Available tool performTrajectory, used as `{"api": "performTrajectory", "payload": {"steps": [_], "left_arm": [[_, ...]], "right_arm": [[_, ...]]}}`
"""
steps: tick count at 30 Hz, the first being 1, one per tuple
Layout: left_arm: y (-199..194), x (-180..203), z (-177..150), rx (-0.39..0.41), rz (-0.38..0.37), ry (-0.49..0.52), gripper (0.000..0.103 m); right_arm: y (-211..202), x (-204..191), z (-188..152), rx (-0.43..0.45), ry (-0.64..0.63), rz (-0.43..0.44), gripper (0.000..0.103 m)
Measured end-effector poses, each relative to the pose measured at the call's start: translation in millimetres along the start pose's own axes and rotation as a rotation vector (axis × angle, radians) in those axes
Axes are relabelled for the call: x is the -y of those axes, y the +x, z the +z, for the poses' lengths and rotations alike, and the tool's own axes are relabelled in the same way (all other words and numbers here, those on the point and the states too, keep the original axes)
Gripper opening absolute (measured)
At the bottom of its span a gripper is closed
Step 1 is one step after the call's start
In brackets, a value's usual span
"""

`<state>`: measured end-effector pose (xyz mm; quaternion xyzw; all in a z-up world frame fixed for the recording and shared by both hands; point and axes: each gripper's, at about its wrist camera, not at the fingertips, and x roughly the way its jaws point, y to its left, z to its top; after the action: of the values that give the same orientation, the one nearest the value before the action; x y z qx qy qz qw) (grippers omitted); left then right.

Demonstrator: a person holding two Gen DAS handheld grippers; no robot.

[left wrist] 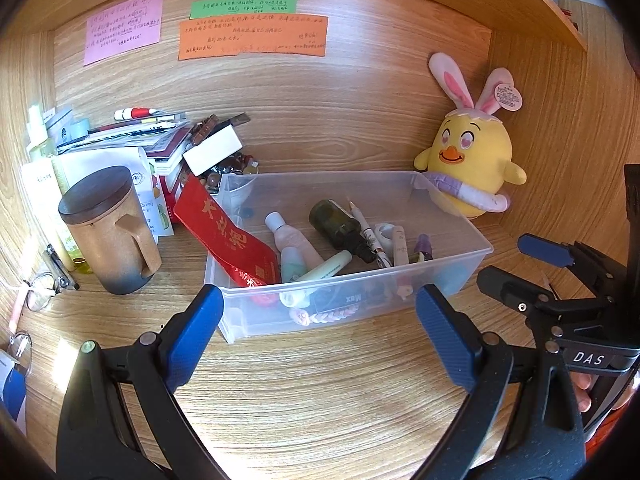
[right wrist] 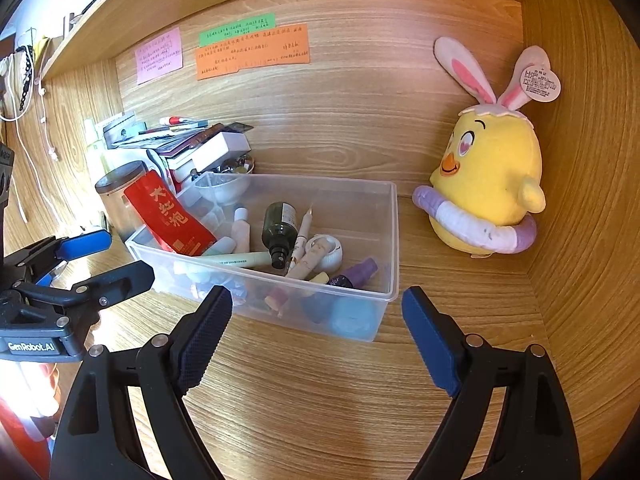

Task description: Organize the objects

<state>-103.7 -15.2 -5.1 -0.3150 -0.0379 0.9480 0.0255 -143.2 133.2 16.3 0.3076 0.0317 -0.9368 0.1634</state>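
A clear plastic bin (left wrist: 472, 258) (right wrist: 394, 240) stands on the wooden desk. It holds a red packet (left wrist: 228, 236) (right wrist: 168, 216), a dark green bottle (left wrist: 338, 224) (right wrist: 279, 226), a pale green tube (left wrist: 320, 270) (right wrist: 240, 259), pens and several small cosmetics. My left gripper (left wrist: 318, 312) is open and empty, just in front of the bin; it also shows in the right wrist view (right wrist: 116, 256). My right gripper (right wrist: 316, 312) is open and empty before the bin's right front corner; it also shows in the left wrist view (left wrist: 516, 258).
A yellow chick plush with rabbit ears (left wrist: 472, 164) (right wrist: 492, 176) sits in the right back corner. A lidded brown mug (left wrist: 108, 228), a pile of books, boxes and pens (left wrist: 160, 140) (right wrist: 188, 140) and bottles stand at the left. Sticky notes (left wrist: 252, 36) hang on the back wall.
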Motion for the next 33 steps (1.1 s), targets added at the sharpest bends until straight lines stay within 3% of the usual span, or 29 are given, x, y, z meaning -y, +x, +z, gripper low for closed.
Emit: {"api": "performTrajectory", "payload": {"steps": [33], "left_arm": [[2.4,-3.3,-2.0,-0.01,-0.001,-0.008,0.098]], "right_arm": [[0.3,-4.5,-2.5,-0.007,0.005,0.009,0.085]]}}
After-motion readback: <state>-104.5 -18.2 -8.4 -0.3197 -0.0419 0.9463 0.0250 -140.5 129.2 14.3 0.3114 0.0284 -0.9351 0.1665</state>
